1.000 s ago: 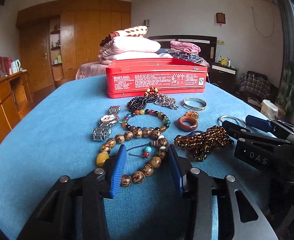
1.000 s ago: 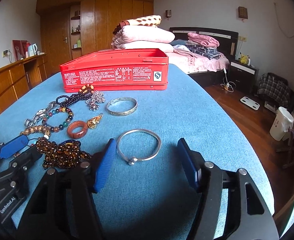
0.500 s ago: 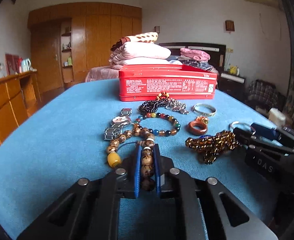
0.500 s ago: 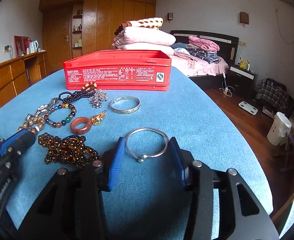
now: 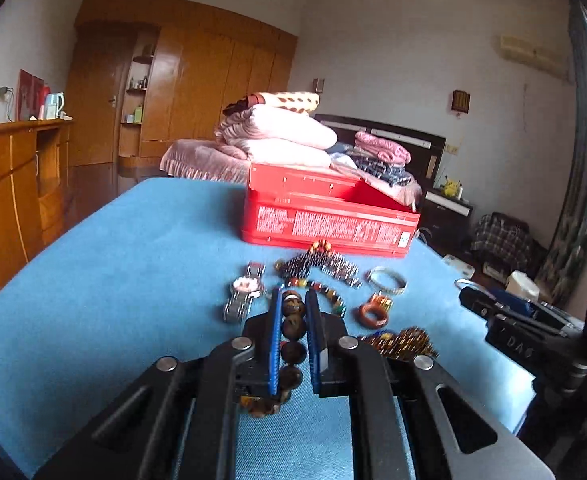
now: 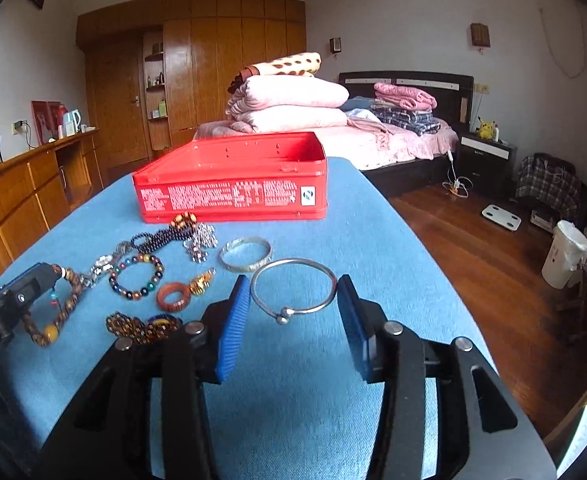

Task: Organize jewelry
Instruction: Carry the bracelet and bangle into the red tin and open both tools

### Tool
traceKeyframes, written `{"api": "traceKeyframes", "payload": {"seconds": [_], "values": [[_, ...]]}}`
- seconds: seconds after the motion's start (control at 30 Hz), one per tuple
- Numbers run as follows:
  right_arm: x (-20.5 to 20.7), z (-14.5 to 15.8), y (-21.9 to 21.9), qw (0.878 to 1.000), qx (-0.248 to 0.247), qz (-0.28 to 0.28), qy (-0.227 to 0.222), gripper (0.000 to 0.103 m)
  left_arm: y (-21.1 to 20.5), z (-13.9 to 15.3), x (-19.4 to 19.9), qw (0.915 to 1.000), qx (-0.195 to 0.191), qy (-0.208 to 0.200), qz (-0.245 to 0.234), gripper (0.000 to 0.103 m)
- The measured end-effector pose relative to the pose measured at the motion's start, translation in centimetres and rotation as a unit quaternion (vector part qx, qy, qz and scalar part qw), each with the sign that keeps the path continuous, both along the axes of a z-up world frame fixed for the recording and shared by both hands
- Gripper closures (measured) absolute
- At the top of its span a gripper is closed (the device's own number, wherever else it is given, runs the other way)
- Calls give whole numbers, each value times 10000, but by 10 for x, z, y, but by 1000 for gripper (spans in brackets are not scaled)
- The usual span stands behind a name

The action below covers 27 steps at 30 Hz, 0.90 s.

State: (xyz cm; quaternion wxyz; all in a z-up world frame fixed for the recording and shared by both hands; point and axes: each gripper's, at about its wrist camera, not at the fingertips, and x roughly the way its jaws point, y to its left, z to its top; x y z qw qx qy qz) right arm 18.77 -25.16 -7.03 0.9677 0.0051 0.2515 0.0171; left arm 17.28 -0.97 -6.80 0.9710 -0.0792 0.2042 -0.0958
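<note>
My left gripper [image 5: 293, 296] is shut on a brown wooden bead bracelet [image 5: 293, 326], lifted off the blue tabletop [image 5: 113, 280]. In the right wrist view that bracelet [image 6: 67, 304] hangs from the left gripper [image 6: 33, 280], its yellow bead lowest. My right gripper [image 6: 293, 280] is shut on a thin silver bangle [image 6: 293, 262], its pads pressing both sides of the ring, with the clasp toward me. An open red tin box [image 6: 233, 196] stands behind the jewelry and shows nothing inside from here.
On the blue cloth lie a watch [image 5: 245, 288], a multicoloured bead bracelet [image 6: 137, 276], an orange ring [image 6: 173, 298], an engraved silver bangle [image 6: 245, 254], an amber bead strand [image 6: 141, 326] and a dark bead strand [image 6: 161, 238]. The table edge [image 6: 433, 264] drops off at right.
The left jaws closed on the wooden bead bracelet and raised it off the cloth. The right jaws narrowed onto the thin silver bangle and lifted it slightly.
</note>
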Motion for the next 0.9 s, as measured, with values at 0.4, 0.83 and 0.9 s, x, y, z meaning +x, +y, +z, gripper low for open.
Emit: {"api": "traceKeyframes", "payload": {"seconds": [0.4,0.83,0.9], "values": [[38,47,3,9992,16,221,-343,60,-1,59,37,9979,-388,-492,-184,92],[162,75,8,9979,328,473,-307,60,-20,116,162,9942,-563,-849,-350,92],[181,68,9,9980,386,471,-178,59,-25,107,184,9959,-473,-696,-318,92]]}}
